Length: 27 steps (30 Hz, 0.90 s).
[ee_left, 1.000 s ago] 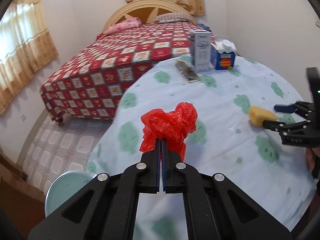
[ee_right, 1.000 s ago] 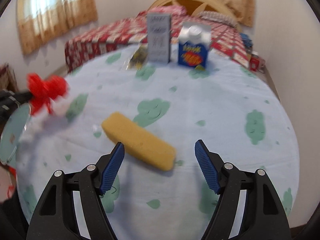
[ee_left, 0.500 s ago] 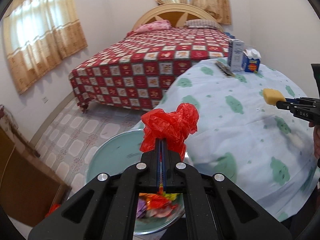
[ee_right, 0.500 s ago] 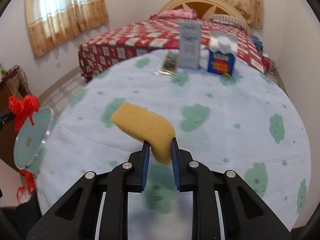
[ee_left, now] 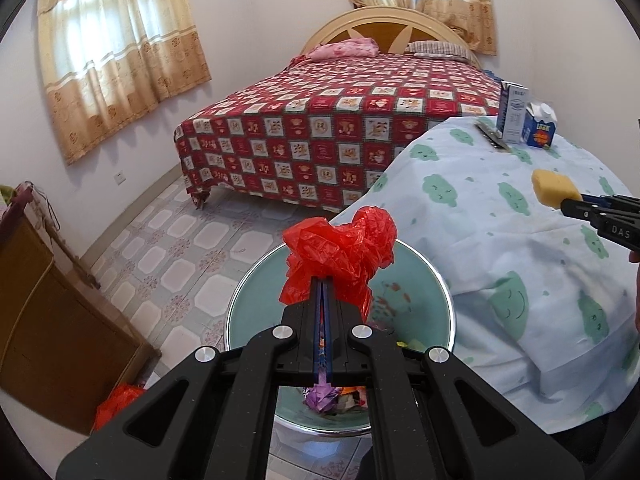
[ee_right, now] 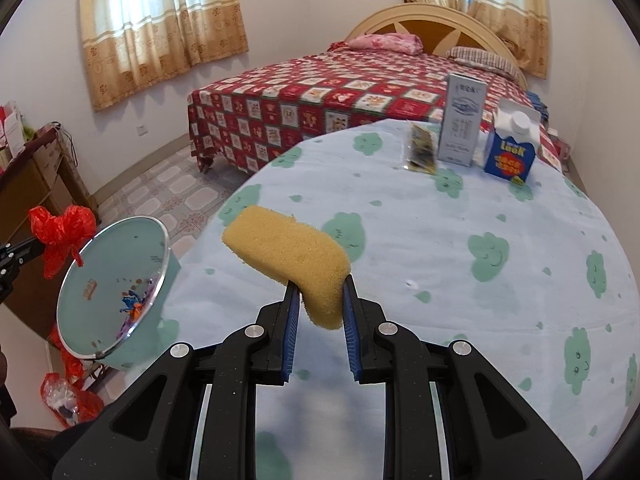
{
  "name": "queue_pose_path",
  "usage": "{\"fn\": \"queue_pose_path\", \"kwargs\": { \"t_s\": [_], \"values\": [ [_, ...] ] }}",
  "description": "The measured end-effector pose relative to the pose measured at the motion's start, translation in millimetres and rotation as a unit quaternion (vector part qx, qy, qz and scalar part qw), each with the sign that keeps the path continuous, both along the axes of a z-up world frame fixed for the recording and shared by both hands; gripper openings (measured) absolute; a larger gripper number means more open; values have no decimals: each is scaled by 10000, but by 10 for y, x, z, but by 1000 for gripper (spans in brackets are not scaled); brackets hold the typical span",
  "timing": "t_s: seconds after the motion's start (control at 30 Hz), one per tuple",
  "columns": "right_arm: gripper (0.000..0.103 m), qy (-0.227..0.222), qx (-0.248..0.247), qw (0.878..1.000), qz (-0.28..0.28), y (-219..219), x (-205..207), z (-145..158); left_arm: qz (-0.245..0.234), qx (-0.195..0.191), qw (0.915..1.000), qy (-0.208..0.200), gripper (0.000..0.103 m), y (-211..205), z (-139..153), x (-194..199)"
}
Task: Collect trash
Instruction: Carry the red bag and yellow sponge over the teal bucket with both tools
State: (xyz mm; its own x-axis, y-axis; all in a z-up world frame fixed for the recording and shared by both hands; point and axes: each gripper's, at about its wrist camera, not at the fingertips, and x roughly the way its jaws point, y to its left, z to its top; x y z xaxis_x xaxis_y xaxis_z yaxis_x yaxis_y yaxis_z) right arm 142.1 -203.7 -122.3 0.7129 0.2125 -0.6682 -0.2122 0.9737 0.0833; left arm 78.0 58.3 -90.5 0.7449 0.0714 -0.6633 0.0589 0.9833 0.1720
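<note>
Left gripper [ee_left: 323,280]: jaws pressed together on a crumpled red plastic bag [ee_left: 340,256], bunched at centre frame of the left wrist view, hanging above a round pale-green waste bin with a metal rim [ee_left: 256,300]. Colourful scraps at the bin's bottom, lower centre. In the right wrist view, same red bag [ee_right: 60,236] at far left, just beside the bin's rim [ee_right: 160,264].

Right gripper [ee_right: 319,300]: jaws pinching one end of an oblong yellow sponge [ee_right: 288,252], other end jutting toward upper left, lifted off the counter with a pale blue cloth printed with green clouds [ee_right: 460,280]. Same sponge [ee_left: 554,188] at right edge of the left wrist view.

Toward the upper right of the right wrist view, at the counter's far side: flat dark snack wrapper [ee_right: 420,148], upright grey carton [ee_right: 462,120], blue gable-top carton with white cap [ee_right: 512,144], the two cartons just beside each other. Beyond, a bed with red checked cover [ee_right: 320,96].
</note>
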Motion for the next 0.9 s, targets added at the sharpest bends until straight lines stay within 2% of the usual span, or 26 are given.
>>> {"fn": "queue_pose_path", "kwargs": {
  "t_s": [0.9],
  "values": [
    [22,-151,-161,9996,162,367,-72,53,161,-128,9998,-53,1,145,6,19]
  ]
}}
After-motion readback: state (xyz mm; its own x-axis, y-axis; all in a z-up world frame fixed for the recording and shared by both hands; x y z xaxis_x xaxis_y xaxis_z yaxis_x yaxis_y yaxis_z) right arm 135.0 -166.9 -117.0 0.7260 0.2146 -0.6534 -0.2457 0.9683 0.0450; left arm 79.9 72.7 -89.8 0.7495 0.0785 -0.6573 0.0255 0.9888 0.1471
